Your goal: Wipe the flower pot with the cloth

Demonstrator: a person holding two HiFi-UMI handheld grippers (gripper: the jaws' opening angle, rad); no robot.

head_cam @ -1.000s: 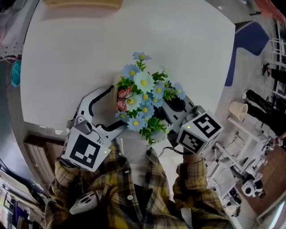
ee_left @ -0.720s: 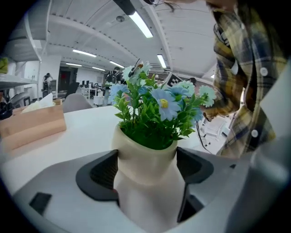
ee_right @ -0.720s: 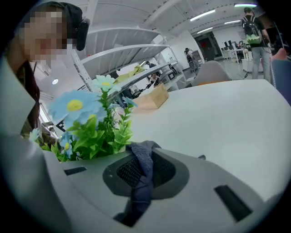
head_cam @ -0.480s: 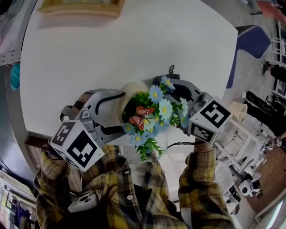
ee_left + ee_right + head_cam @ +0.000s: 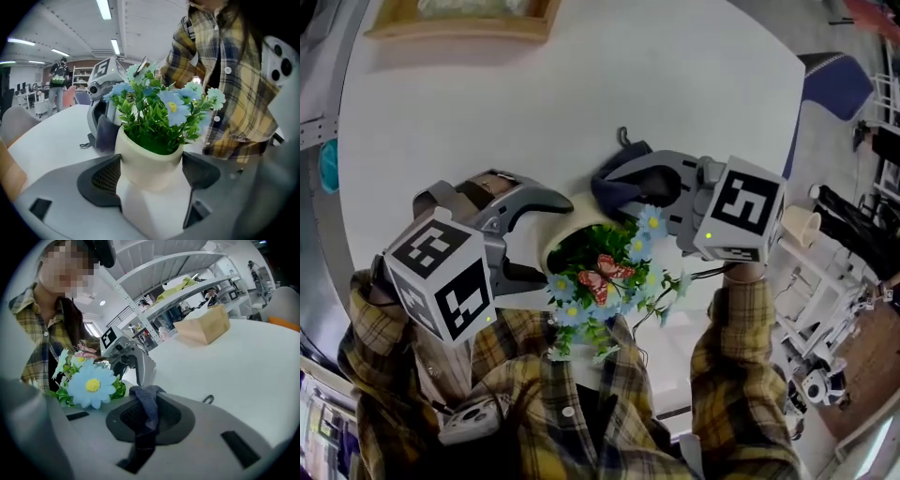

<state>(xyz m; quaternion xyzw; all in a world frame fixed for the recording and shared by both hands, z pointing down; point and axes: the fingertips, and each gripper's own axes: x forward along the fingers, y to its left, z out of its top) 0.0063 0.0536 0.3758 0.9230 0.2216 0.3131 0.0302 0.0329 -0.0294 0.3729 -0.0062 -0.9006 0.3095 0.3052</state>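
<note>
The flower pot [image 5: 569, 231] sits low in the centre of the head view, near the edge of the white worktop [image 5: 581, 84]. It is tipped so that its mouth and its blue flowers [image 5: 605, 281] lean toward the person's checked shirt. I cannot tell whether its base touches the worktop. The left gripper [image 5: 558, 239] has its jaws clamped on the pot's cream wall just under the rim, one pad on each side.

At the pot's upper right, the right gripper [image 5: 623, 183] has its jaws closed on a fold of the dark blue cloth [image 5: 146, 405]. The cloth lies against or just beside the pot's far side.

The main danger seems to be the hold on the pot. The wall looks smooth and narrows below the rim, so a firm push from the cloth could twist the pot between the pads or slide it out. Tilted this near the edge, it would likely fall off the worktop. The cloth is pinched by a narrow strip only and may pull free under drag. The flower stems crowd the right gripper and could snag on it.
</note>
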